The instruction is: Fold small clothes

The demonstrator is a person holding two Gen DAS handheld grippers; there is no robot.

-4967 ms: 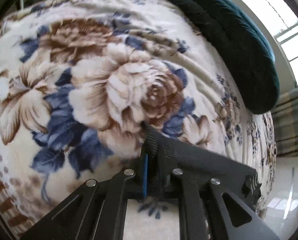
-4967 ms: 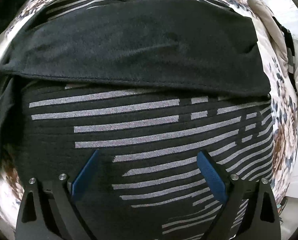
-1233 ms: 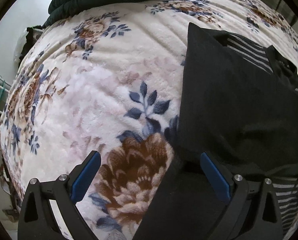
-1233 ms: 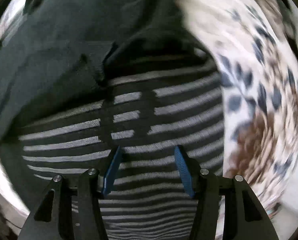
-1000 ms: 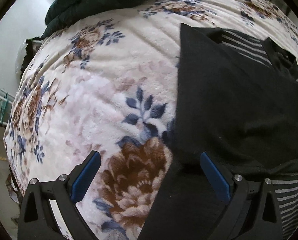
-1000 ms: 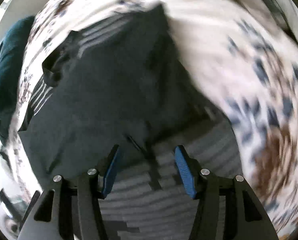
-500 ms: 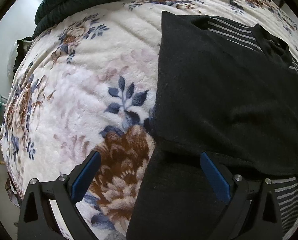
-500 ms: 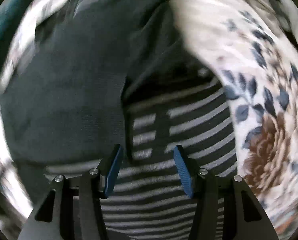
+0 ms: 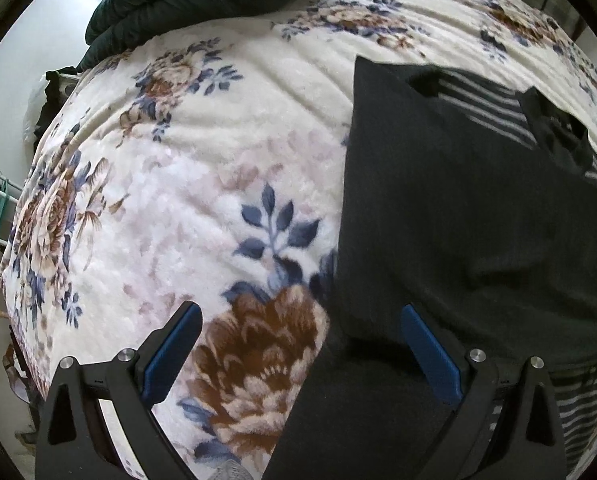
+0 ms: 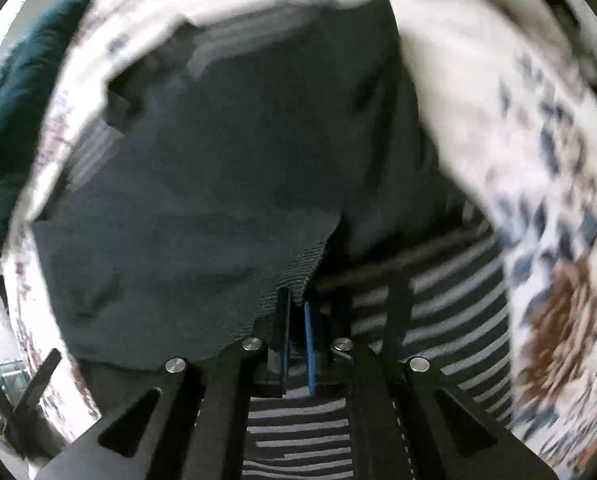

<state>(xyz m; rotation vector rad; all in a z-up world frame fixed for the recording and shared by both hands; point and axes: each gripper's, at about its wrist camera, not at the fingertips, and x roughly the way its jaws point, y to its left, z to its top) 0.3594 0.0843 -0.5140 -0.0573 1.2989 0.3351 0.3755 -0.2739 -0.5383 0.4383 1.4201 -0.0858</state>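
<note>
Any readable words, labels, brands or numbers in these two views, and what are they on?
None readable.
Sweater: stripes only; no tag or print visible.
Blanket: floral pattern, no lettering.
Left gripper and right gripper: no markings visible.
The right wrist view is motion-blurred, so small text there could not be read anyway.

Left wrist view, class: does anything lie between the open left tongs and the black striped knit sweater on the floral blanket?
Nothing visible does. The left tongs stand open straddling the edge of the black striped knit sweater, which lies on the cream floral fleece blanket.
</note>
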